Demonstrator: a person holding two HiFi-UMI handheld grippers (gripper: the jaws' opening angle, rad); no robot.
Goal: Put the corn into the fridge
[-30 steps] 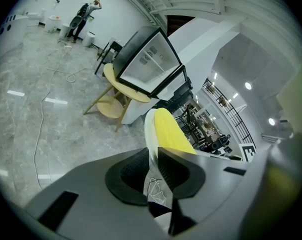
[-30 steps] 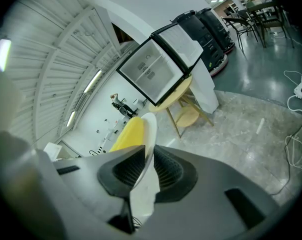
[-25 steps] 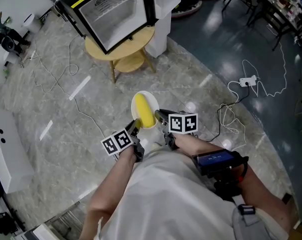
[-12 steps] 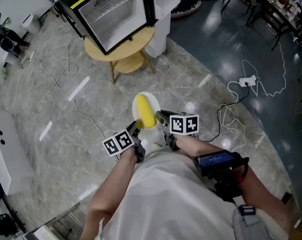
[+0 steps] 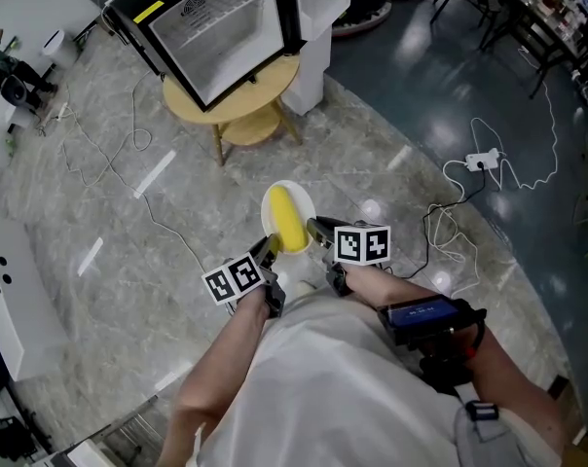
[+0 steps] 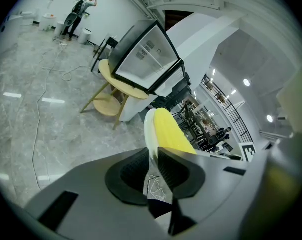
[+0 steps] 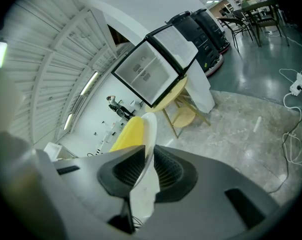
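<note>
A yellow corn cob point(image 5: 286, 218) lies on a white plate point(image 5: 301, 199) held out in front of the person, above the floor. My left gripper point(image 5: 269, 247) is shut on the plate's left rim point(image 6: 150, 134), with the corn point(image 6: 172, 132) just past the jaws. My right gripper point(image 5: 314, 229) is shut on the plate's right rim point(image 7: 149, 134); the corn point(image 7: 126, 133) shows beyond it. The small fridge point(image 5: 211, 22) stands with its door open on a round wooden table point(image 5: 238, 95), well ahead of the plate.
Cables point(image 5: 109, 154) trail over the marble floor on the left and a power strip with cord point(image 5: 485, 158) lies at the right. A white cabinet point(image 5: 12, 295) stands at the left edge. Chairs and desks point(image 5: 528, 8) fill the far right.
The plate with the corn has shifted slightly right and down in the head view, and the fridge sits a touch higher. Both grippers keep their hold.
</note>
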